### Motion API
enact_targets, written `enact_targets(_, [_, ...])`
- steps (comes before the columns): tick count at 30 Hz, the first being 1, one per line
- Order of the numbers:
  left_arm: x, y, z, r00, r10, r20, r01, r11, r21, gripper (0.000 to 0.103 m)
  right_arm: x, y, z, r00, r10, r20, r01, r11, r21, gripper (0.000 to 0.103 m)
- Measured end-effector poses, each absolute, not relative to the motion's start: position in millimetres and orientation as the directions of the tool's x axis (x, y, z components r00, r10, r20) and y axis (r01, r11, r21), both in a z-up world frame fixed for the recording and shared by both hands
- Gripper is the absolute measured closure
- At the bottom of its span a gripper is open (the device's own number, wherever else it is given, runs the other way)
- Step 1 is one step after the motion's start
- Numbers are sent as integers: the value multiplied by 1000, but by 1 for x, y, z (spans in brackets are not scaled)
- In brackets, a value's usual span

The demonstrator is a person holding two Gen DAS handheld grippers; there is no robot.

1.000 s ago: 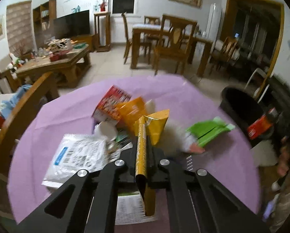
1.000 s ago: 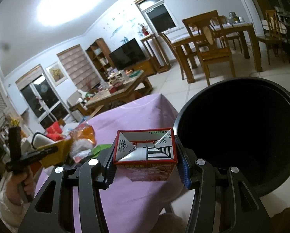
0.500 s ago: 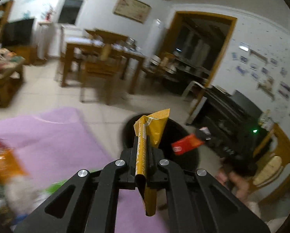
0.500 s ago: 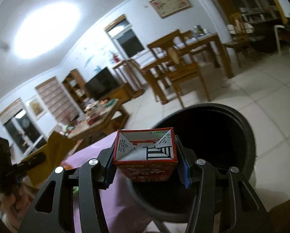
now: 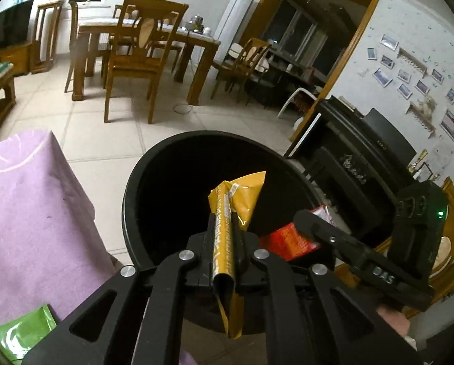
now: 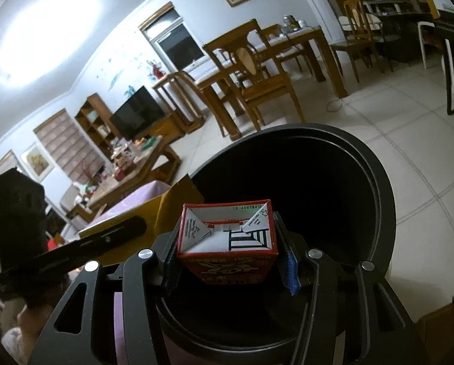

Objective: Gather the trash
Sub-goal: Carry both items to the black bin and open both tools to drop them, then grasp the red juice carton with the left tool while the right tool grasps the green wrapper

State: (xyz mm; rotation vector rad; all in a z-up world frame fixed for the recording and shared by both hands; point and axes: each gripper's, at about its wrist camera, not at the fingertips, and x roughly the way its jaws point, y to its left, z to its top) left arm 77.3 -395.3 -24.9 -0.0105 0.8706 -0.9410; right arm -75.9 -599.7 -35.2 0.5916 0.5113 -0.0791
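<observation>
Trash bin beside purple table; left hand-held gripper loosening on yellow wrapper, right parting around carton

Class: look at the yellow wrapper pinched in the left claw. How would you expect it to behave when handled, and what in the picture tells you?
The yellow wrapper is probably floppy: its lower end droops below the left claw. It seems light, since a narrow pinch on a folded edge holds it above the black bin. Its glossy film may be slippery.

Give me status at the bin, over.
Both grippers over the black bin. Right gripper jaws just opening, red carton loose between them. Left gripper jaws just opening, yellow wrapper pinched. Bin mouth clear.
</observation>
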Motion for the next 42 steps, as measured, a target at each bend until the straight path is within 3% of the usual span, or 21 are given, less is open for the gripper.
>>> enact_targets(1, [78, -396, -25, 279, -708, -649, 698, 614, -370, 79, -76, -602, -36, 875, 73, -478, 212, 831, 515, 27])
enact_targets(2, [78, -394, -24, 280, -708, -648, 694, 616, -372, 69, -75, -600, -35, 877, 78, -474, 206, 831, 517, 27])
enact_targets(4, [74, -381, -18, 321, -702, -636, 678, 639, -363, 15, -79, -598, -35, 877, 84, -472, 200, 831, 519, 24])
enact_targets(5, [71, -372, -13, 351, -704, -617, 668, 650, -362, 11, -79, -599, -35, 878, 98, -468, 188, 829, 527, 22])
enact_targets(9, [63, -345, -1, 370, -724, -583, 665, 644, -378, 10, -85, -592, -31, 883, 181, -434, 127, 797, 590, 5])
enact_targets(14, [51, -293, 22, 462, -682, -568, 643, 698, -315, 10, -68, -564, -25, 838, 303, -453, 61, 773, 631, 5])
enact_targets(19, [62, -216, 41, 595, -565, -572, 550, 805, -223, 10, -49, -517, -14, 791, 387, -475, -13, 786, 618, 5])
enact_targets(23, [95, -150, 44, 635, -465, -617, 429, 876, -219, 10, -34, -463, 3, 774, 384, -504, -74, 845, 530, 7])
enact_targets(29, [154, -82, 22, 570, -405, -715, 314, 912, -265, 12, -14, -389, 10, 708, 408, -577, -181, 894, 411, 25])
enact_targets(30, [165, -75, 15, 533, -412, -739, 306, 908, -286, 20, -11, -379, 9, 702, 394, -593, -187, 906, 380, 29])
enact_targets(31, [173, -72, 11, 507, -423, -751, 304, 903, -304, 30, -8, -369, 10, 698, 377, -609, -199, 919, 340, 30])
enact_targets(32, [179, -70, 5, 480, -436, -761, 304, 897, -322, 31, -11, -361, 9, 697, 371, -614, -212, 924, 317, 30])
enact_targets(41, [213, -65, -34, 325, -498, -804, 302, 860, -411, 32, -11, -332, -7, 658, 270, -703, -369, 929, 11, 30])
enact_targets(42, [217, -63, -35, 320, -502, -804, 302, 858, -415, 38, -8, -331, -11, 654, 257, -711, -379, 925, -15, 30])
